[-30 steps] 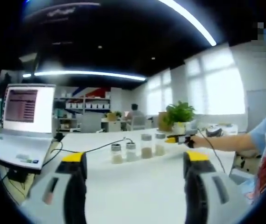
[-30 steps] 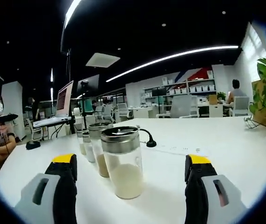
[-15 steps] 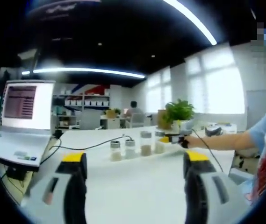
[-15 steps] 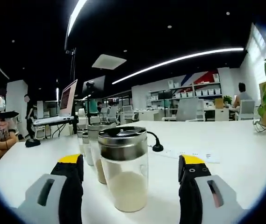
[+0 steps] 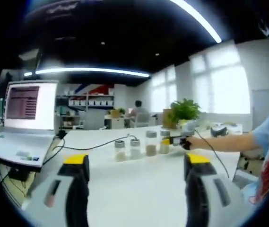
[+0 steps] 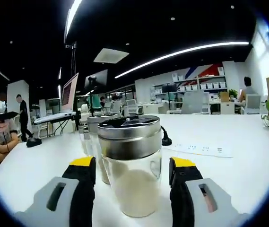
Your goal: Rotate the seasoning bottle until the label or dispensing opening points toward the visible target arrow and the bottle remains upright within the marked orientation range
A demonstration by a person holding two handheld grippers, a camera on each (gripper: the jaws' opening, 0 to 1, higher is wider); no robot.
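The right gripper (image 6: 132,172) stands open, with its two yellow-tipped jaws on either side of the seasoning bottle (image 6: 130,168); the jaws are very near the glass, but I cannot tell if they touch it, and I judge that they have not closed on it. The left gripper (image 5: 132,170) is open too and holds nothing; it hangs over the white table (image 5: 134,198), well apart from the row of bottles (image 5: 141,147).

As for the task, I think it is at the beginning; the bottle is upright with its metal lid on top and a pale powder in the lower part, but no turn is made yet, as far as I can judge. No label and no target arrow can be found on the table, so the needed direction is unclear; what is left is to close on the bottle, rotate it and leave it standing.

The bottle is the nearest one of the row; behind it the other bottles stand close together. On the table there are also a laptop (image 5: 23,118) with a lit screen, a black cable (image 5: 89,147) and a white power strip (image 6: 203,149); a green plant (image 5: 185,111) stands further away. The room is an open office with long ceiling lights, shelves and large windows.
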